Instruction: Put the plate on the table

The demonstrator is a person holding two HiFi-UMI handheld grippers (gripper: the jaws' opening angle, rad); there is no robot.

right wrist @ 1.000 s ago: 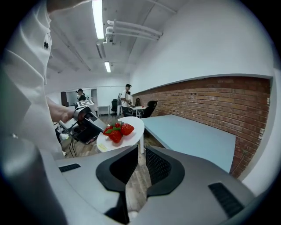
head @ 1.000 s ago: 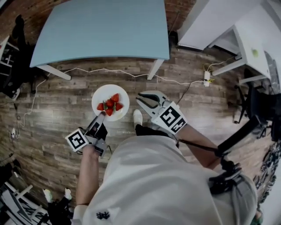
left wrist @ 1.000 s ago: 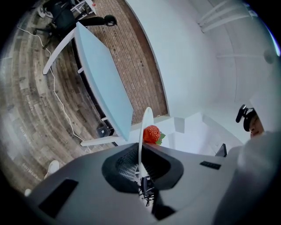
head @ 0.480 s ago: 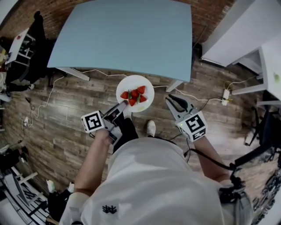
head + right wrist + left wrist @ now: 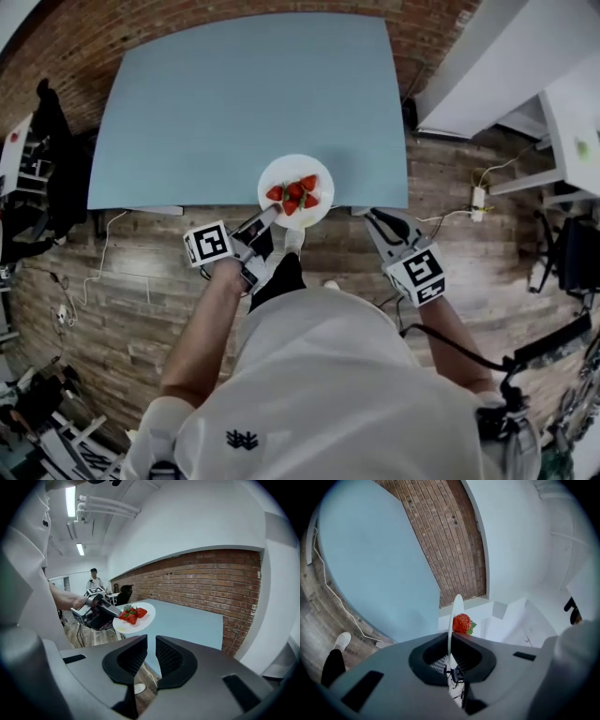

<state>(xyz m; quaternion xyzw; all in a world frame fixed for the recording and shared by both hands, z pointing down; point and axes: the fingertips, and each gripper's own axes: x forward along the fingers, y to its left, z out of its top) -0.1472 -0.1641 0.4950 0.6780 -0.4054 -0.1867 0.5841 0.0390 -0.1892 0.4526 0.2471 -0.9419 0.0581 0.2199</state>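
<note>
With my left gripper (image 5: pixel 267 217) clamped on the near rim of the plate (image 5: pixel 298 167), held over the table's (image 5: pixel 244 103) front edge, I'd carry it further in and lower it flat so the strawberries (image 5: pixel 295 192) stay put, leaving the right gripper (image 5: pixel 375 220) empty and barely parted.

Strawberries (image 5: pixel 295 192) on plate (image 5: pixel 292 169); plate over table (image 5: pixel 234 103) near edge.
</note>
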